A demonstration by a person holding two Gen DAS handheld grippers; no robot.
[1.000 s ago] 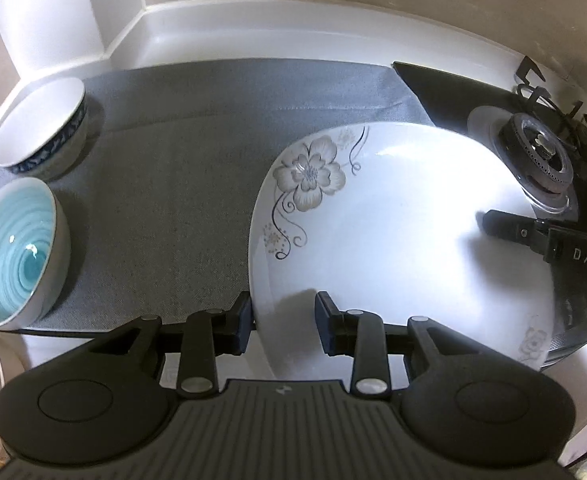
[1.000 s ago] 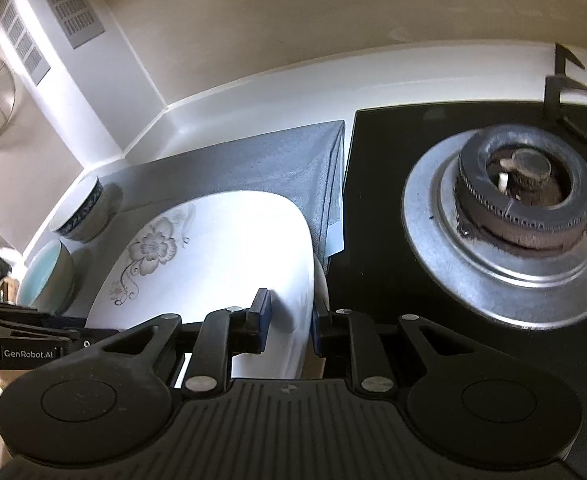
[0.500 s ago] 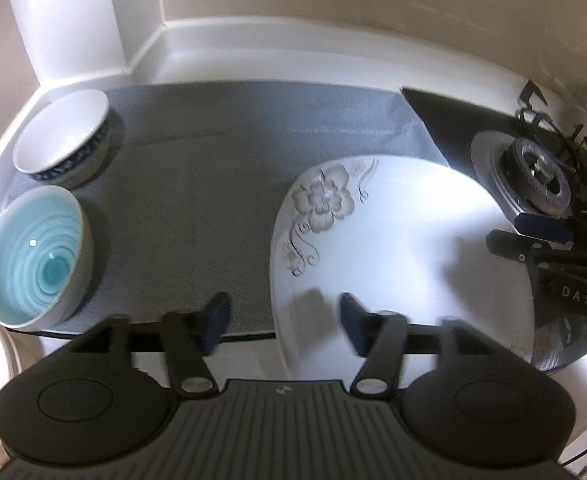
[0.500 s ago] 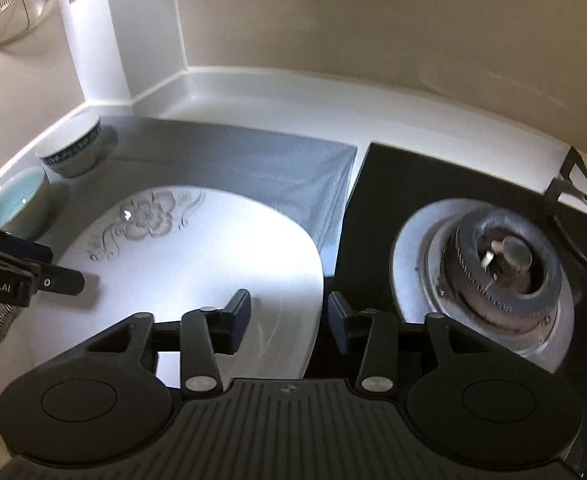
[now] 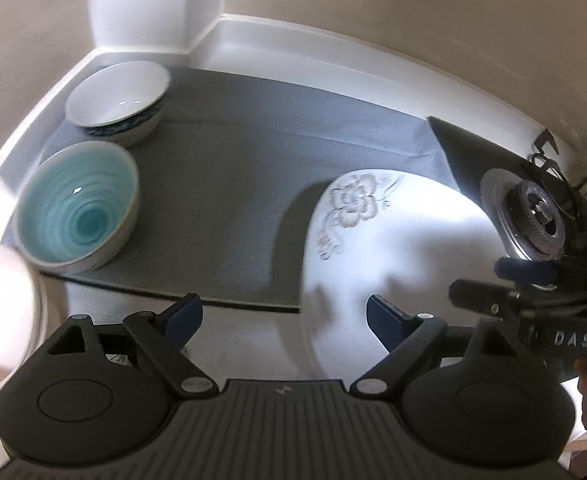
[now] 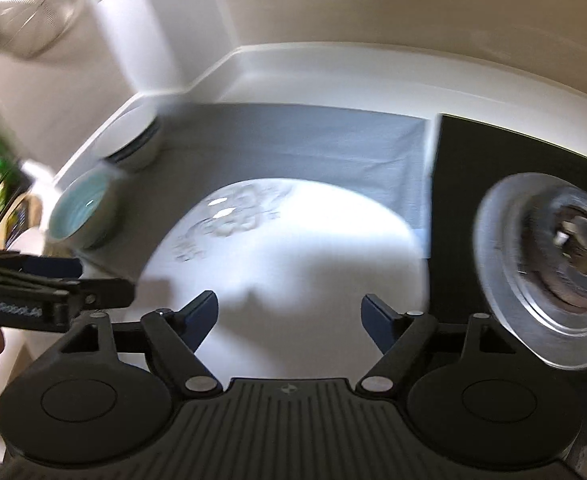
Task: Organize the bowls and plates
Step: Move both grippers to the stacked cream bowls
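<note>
1. The left gripper (image 5: pixel 283 316) stands with its jaws spread wide, having just been opening, and nothing sits between the blue pads; the near left rim of the plate lies below the gap, untouched.
2. The right gripper (image 6: pixel 287 312) is likewise spread wide after just opening, its pads clear of the plate beneath them and holding nothing.
3. The large white plate (image 5: pixel 405 248), printed with a grey flower at its far left corner, lies flat on the counter. Its far part rests on the grey mat (image 5: pixel 229 192), and its right edge reaches the black hob (image 6: pixel 493 152).
4. In the right wrist view the same plate (image 6: pixel 301 248) fills the middle of the frame, blurred, with the left gripper's fingers (image 6: pixel 53 268) entering from the left above its near left rim.
5. In the left wrist view the right gripper's fingers (image 5: pixel 525 270) enter from the right, above the plate's right side and in front of the gas burner (image 5: pixel 533 216).
6. A turquoise bowl (image 5: pixel 77 212) stands upright on the mat's near left corner.
7. Just behind it, a white bowl with a dark blue patterned outside (image 5: pixel 117 100) stands upright at the mat's far left corner, close to the wall's corner.
8. Both bowls sit well apart from the plate, with bare mat between them.
9. A pale rounded object (image 5: pixel 1 312) at the left edge is too blurred to identify.
</note>
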